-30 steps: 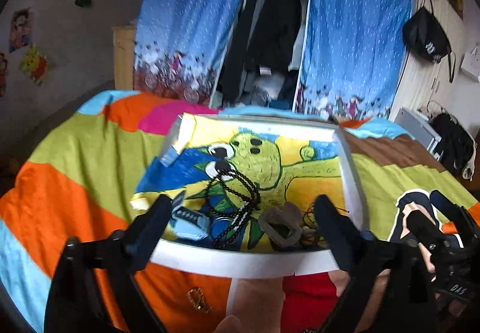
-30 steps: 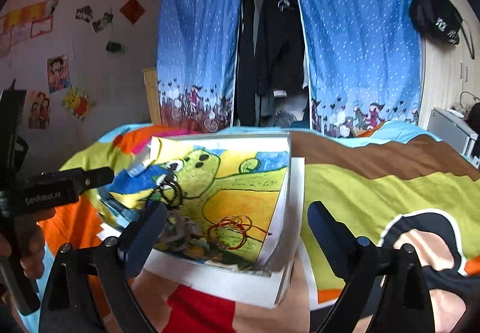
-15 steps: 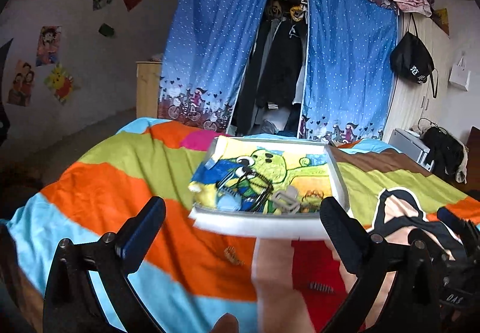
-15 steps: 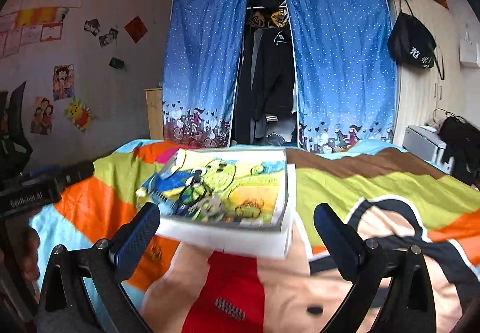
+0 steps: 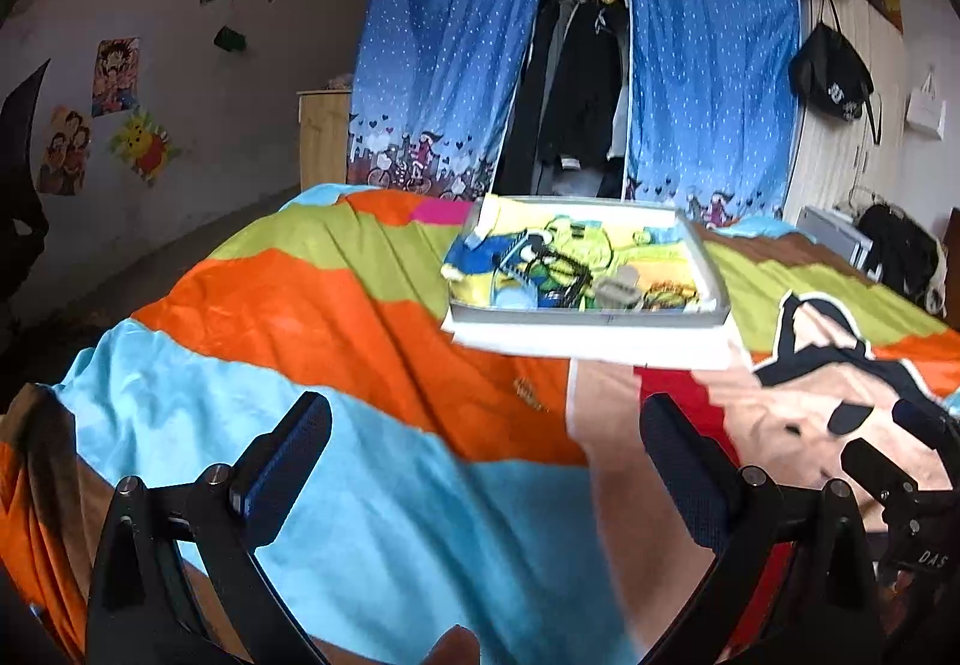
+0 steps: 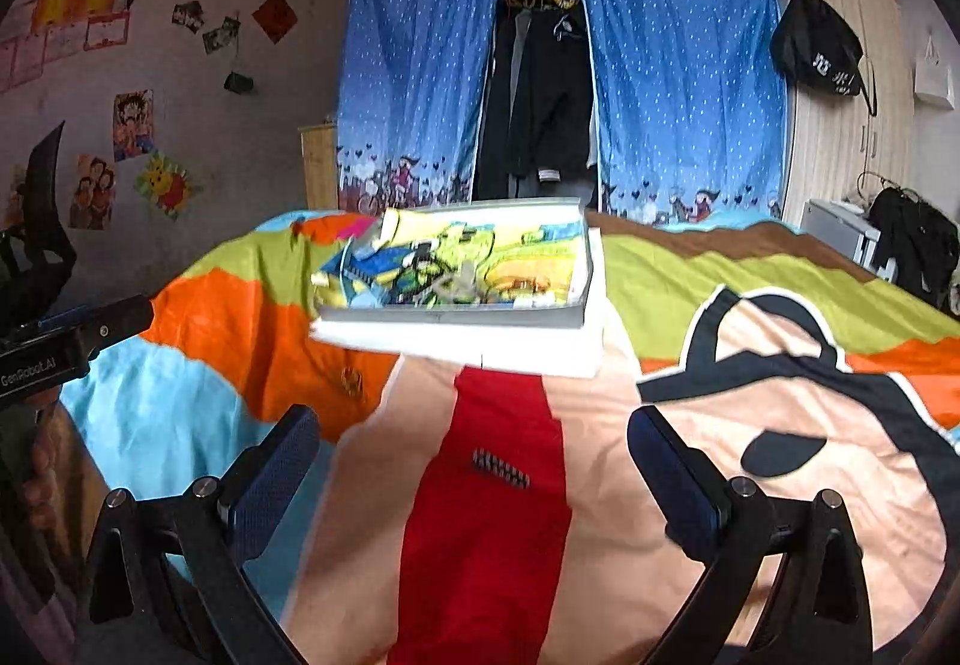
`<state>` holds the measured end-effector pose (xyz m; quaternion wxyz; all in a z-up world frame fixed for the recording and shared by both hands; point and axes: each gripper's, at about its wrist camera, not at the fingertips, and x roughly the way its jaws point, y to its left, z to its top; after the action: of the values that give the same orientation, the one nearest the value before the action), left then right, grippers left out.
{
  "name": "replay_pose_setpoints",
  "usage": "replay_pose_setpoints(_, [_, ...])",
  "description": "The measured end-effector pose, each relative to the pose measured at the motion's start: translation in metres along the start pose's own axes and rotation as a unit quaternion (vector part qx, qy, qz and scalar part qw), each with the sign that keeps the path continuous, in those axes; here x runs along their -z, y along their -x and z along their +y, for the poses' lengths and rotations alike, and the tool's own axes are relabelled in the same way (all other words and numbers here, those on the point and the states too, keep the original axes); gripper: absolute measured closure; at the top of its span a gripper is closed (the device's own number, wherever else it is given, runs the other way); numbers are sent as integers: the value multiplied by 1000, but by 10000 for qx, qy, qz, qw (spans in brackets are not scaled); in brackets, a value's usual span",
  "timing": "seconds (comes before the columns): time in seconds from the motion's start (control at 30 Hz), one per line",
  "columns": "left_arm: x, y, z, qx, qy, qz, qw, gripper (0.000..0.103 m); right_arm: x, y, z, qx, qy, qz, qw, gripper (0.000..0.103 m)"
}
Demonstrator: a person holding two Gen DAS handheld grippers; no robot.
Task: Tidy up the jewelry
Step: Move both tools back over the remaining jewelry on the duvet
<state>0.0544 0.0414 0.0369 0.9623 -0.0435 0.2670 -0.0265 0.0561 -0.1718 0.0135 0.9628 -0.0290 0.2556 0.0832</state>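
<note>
A shallow white box (image 5: pixel 591 318) with a cartoon-print lining lies on the bed, also in the right wrist view (image 6: pixel 456 318). It holds tangled jewelry: a black cord necklace (image 5: pixel 564 269), a grey clip (image 5: pixel 618 288) and red-brown bracelets (image 5: pixel 669 294). A small gold piece (image 5: pixel 528 389) lies loose on the orange stripe, seen too in the right wrist view (image 6: pixel 351 380). A small comb-like clip (image 6: pixel 501 468) lies on the red patch. My left gripper (image 5: pixel 486 452) is open and empty, well short of the box. My right gripper (image 6: pixel 474 449) is open and empty above the clip.
The bed carries a bright striped cartoon blanket (image 5: pixel 336 317). Blue curtains (image 5: pixel 444 47) and hanging clothes stand behind it. A black bag (image 5: pixel 831 71) hangs on the right wall. The right gripper's body shows at the lower right of the left view (image 5: pixel 900 485).
Both grippers have pulled back and away from the box, which now looks smaller and farther. More of the blanket shows in front. Both stay open.
</note>
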Motion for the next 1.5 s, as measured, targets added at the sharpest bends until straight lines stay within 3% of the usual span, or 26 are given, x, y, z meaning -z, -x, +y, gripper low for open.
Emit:
replay_pose_setpoints(0.4, [38,-41,7,-79,-206,934,9954,2,36,-26,-3,70,-142,767,9969,0])
replay_pose_setpoints(0.67, [47,-55,10,-197,-260,1131,9930,2,50,-48,-10,139,-362,1164,9924,0])
replay_pose_setpoints(1.2, [46,-77,20,-166,-146,1246,9920,2,58,-71,-13,189,-390,1434,9887,0])
replay_pose_setpoints(1.5, [36,-100,21,264,-252,1090,9934,2,56,-85,-28,8,-611,1348,9890,0])
